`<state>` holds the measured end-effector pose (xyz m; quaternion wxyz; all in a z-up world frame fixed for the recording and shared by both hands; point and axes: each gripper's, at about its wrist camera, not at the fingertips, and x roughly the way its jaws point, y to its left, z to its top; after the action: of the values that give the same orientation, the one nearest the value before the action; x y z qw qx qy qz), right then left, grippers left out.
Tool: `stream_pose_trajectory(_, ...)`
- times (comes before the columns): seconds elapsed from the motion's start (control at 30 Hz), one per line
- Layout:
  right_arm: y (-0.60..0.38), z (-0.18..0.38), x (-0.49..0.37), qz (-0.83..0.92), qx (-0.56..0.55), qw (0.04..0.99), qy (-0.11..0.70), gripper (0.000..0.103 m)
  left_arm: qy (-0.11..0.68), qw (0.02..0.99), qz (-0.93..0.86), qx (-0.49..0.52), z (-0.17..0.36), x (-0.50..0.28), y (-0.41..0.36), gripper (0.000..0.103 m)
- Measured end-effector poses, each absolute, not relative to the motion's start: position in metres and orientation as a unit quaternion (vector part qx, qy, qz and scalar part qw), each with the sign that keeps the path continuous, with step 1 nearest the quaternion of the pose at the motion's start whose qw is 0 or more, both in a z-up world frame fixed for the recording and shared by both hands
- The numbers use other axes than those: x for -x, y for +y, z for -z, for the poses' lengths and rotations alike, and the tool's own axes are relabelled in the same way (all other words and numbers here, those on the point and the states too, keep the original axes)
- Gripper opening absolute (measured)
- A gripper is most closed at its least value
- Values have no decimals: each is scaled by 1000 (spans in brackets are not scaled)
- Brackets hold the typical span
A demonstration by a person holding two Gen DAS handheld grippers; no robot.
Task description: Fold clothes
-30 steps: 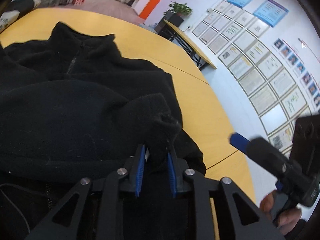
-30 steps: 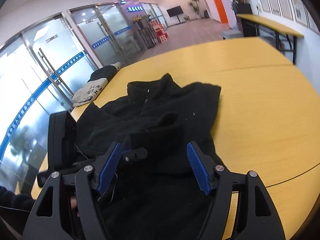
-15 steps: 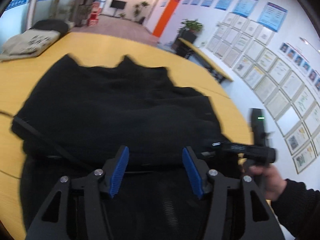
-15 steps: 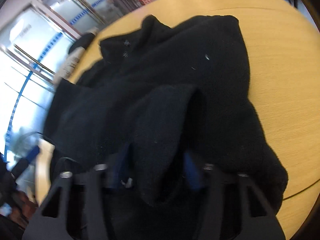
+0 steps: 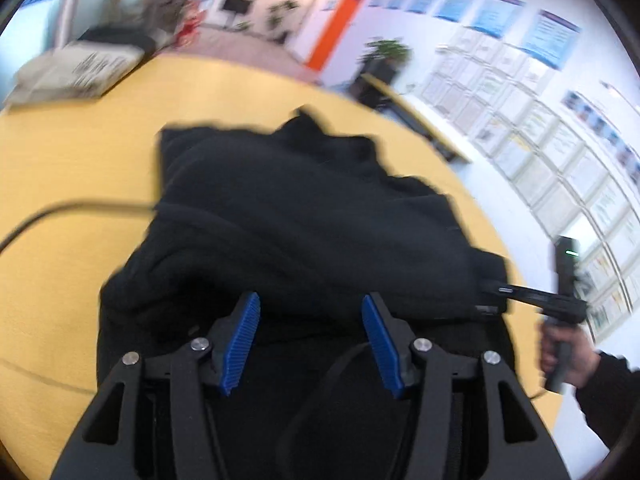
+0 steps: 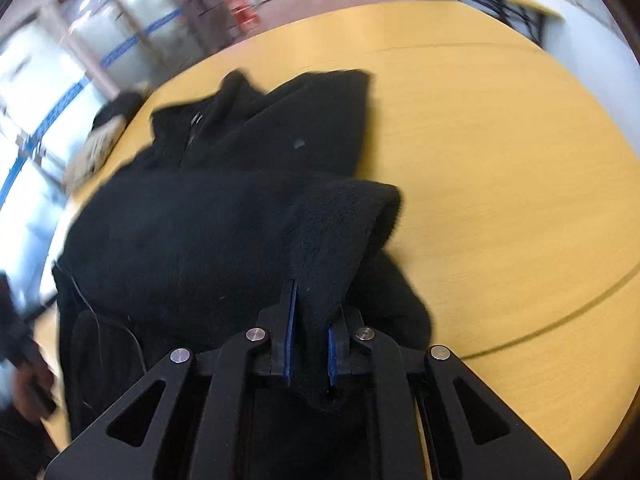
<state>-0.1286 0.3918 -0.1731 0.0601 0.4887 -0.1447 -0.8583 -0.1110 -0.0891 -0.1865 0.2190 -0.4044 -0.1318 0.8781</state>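
A black fleece jacket (image 6: 224, 220) lies bunched near the middle of a round yellow table (image 6: 500, 168), collar and zip pointing away from the person, lower part spilling toward the near edge. The right gripper (image 6: 310, 344) has its blue pads drawn nearly together on a thick fold of fleece at the garment's near right corner; cloth fills the narrow gap and rises in a hump just ahead of the pads, so this reads as a firm pinch, probably taken to lift that corner over. The left gripper (image 5: 310, 340) stands about half open with nothing pressed between its pads; dark fabric lies beneath and ahead of it, apparently free to take the matching corner on its side. A thin cable (image 5: 72, 210) runs across the tabletop at left and disappears at the jacket's edge. Bare table lies wide to the right of the jacket and beyond the collar, leaving room to swing a fold forward. A pale folded item (image 5: 76, 68) sits well apart at the far left rim. The near table edge is hidden under cloth.
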Motion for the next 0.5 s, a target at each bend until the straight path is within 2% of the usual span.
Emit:
stream_pose_trajectory(0.07,385,170,132,863,-480,70,-143,12,-118,238,-889,372,158,108,-84,60)
stream_pose_trajectory(0.17,382,167,120,871,-462,87,-140,12,-91,220,-904,354,143,126,-87,80)
stream_pose_trajectory(0.2,380,166,117,874,-459,91,-132,12,-82,210,-906,359,146,135,-90,81)
stream_pose_trajectory(0.27,382,169,114,871,-470,78,-118,14,-74,193,-890,406,168,155,-96,78)
stream_pose_trajectory(0.37,390,178,111,859,-496,53,-116,20,-64,180,-860,472,211,161,-105,66)
stream_pose_trajectory(0.43,394,170,103,860,-498,41,-103,31,-33,185,-866,464,215,146,-106,66)
stream_pose_trajectory(0.47,394,163,98,864,-495,26,-87,50,-22,187,-865,466,214,138,-107,66)
stream_pose_trajectory(0.5,394,153,92,871,-486,13,-70,60,-20,189,-861,471,212,132,-109,66)
